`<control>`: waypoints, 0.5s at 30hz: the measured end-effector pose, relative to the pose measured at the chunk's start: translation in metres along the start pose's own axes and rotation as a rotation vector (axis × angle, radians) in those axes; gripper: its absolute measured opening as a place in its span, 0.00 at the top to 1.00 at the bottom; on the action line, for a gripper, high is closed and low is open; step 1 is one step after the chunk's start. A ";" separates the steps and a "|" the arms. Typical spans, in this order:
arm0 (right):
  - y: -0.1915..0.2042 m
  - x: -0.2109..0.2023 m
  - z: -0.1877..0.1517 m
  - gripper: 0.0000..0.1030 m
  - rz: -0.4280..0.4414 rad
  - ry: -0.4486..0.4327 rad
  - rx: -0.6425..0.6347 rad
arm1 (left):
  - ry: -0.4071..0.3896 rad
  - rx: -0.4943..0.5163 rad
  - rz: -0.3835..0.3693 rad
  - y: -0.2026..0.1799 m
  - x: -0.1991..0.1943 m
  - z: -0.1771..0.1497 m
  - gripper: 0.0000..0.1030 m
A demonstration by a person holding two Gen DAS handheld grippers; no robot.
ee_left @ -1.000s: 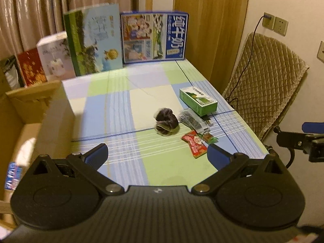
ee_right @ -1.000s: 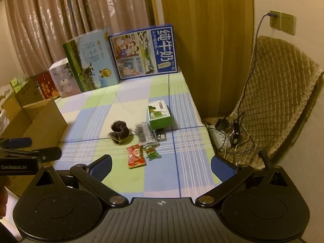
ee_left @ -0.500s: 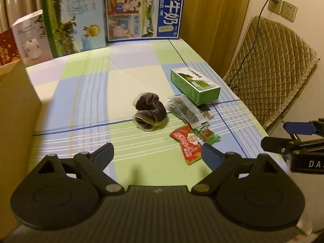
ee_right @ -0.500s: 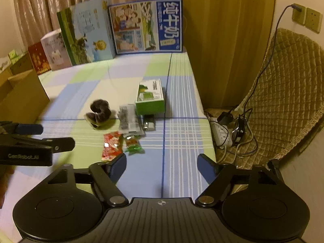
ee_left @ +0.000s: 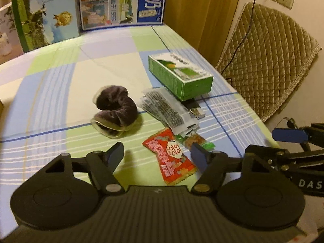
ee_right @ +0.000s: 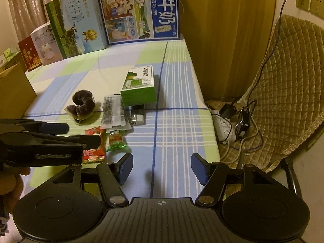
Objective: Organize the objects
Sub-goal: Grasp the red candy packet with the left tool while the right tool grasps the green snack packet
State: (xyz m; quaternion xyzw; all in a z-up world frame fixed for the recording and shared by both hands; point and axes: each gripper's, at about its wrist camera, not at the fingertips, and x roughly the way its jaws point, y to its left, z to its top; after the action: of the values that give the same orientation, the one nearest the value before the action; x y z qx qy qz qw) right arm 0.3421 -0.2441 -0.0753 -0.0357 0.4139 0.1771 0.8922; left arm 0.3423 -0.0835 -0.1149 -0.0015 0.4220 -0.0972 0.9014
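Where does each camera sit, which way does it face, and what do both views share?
Left wrist: on the left gripper, looking along open fingers at the red snack packet; the right gripper shows.
Right wrist: on the right gripper, over the tablecloth; the left gripper shows.
Shared: green box, dark scrunchie.

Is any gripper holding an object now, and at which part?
No. The left gripper is open above the red snack packet, not gripping it. The right gripper is open over bare tablecloth.
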 end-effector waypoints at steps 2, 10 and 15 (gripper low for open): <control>-0.002 0.004 -0.001 0.40 0.000 0.004 0.010 | 0.011 0.007 0.006 0.000 0.008 -0.001 0.40; 0.011 0.014 0.000 0.40 0.058 0.005 -0.039 | 0.008 0.080 0.038 0.016 0.001 -0.009 0.71; 0.029 0.025 0.005 0.41 0.105 -0.003 -0.081 | 0.004 0.149 0.062 0.034 -0.016 -0.017 0.71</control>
State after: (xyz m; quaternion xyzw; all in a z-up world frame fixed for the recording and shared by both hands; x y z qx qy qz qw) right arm 0.3503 -0.2085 -0.0882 -0.0498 0.4062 0.2400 0.8803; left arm 0.3252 -0.0458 -0.1164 0.0789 0.4154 -0.1002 0.9007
